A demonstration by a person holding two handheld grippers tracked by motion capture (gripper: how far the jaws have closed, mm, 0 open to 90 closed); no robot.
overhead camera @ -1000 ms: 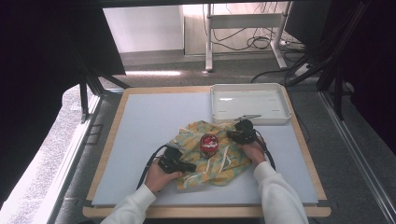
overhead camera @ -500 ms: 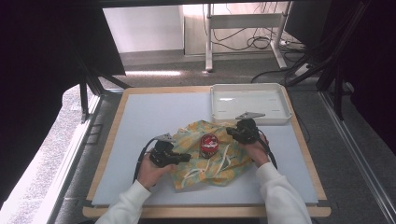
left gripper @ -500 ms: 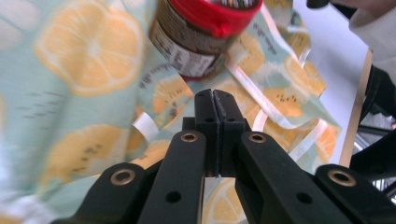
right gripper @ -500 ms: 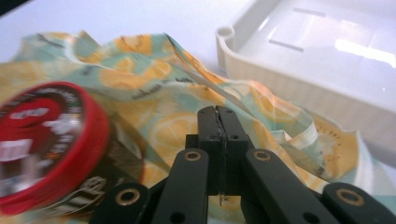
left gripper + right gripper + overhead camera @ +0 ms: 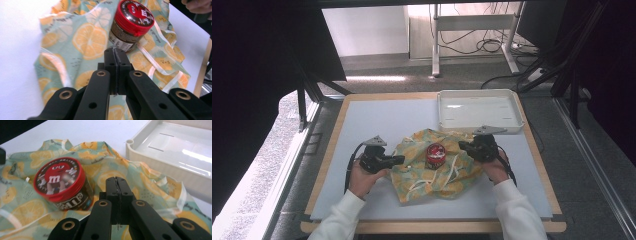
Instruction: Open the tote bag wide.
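Note:
A small jar with a red lid (image 5: 435, 154) lies tilted on a yellow lemon-print drawstring cloth (image 5: 432, 177) in the middle of the table. My left gripper (image 5: 401, 160) is at the cloth's left edge, jaws shut, tips just short of the jar (image 5: 131, 23) in the left gripper view (image 5: 115, 52). My right gripper (image 5: 461, 146) is at the cloth's right side, also shut, with the jar (image 5: 62, 183) to the left of its tips (image 5: 116, 181). I see no cloth pinched in either pair of jaws. White cords (image 5: 160, 67) trail across the cloth (image 5: 85, 40).
An empty white tray (image 5: 477, 107) stands at the back right, close behind the right gripper, its rim (image 5: 160, 157) near the cloth. The pale mat (image 5: 377, 120) has a wooden border. Cables trail from both grippers toward the front edge.
The left gripper has moved left and a little away from the person, to the cloth's left edge. The right gripper has barely shifted. The jar stays put.

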